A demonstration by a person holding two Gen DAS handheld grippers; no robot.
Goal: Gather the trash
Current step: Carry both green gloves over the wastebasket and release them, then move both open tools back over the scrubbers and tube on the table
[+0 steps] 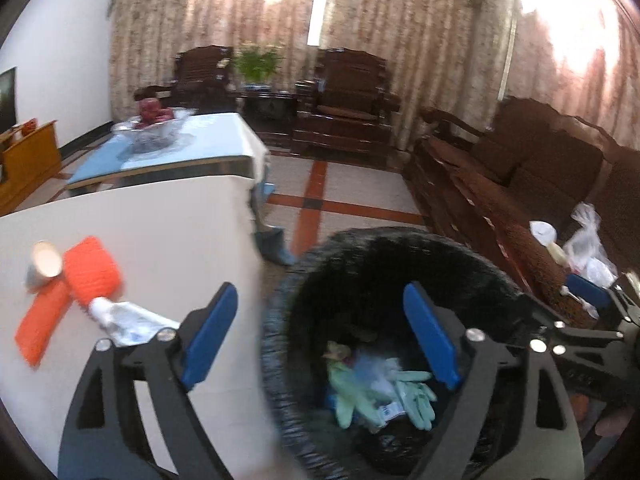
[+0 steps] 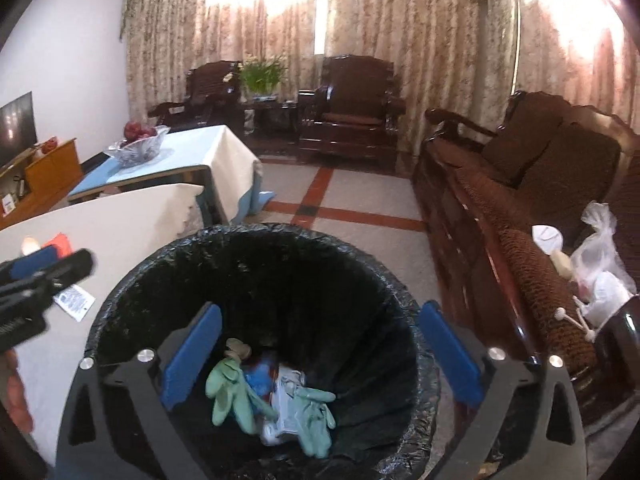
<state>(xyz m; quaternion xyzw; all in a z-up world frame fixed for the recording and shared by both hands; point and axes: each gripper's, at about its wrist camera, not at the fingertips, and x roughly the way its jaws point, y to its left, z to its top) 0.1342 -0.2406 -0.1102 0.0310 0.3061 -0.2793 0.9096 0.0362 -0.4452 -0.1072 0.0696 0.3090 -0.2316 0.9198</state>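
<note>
A home living room — carved wooden armchairs, a long sofa, patterned curtains, a potted plant and a television.

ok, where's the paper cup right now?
The paper cup lies on its side at the left of the left wrist view, on the white tablecloth, touching the orange packaging, left of the bin.

1. The bin stands on the floor, between the counter on the left and the sofa on the right.
2. Gloves lie in the bin.
3. Both claws hang over the bin: left claw, right claw.
4. A cup and a tube lie on the counter.
5. Bags lie on the sofa.
6. A bowl sits on the table behind the counter.
</note>
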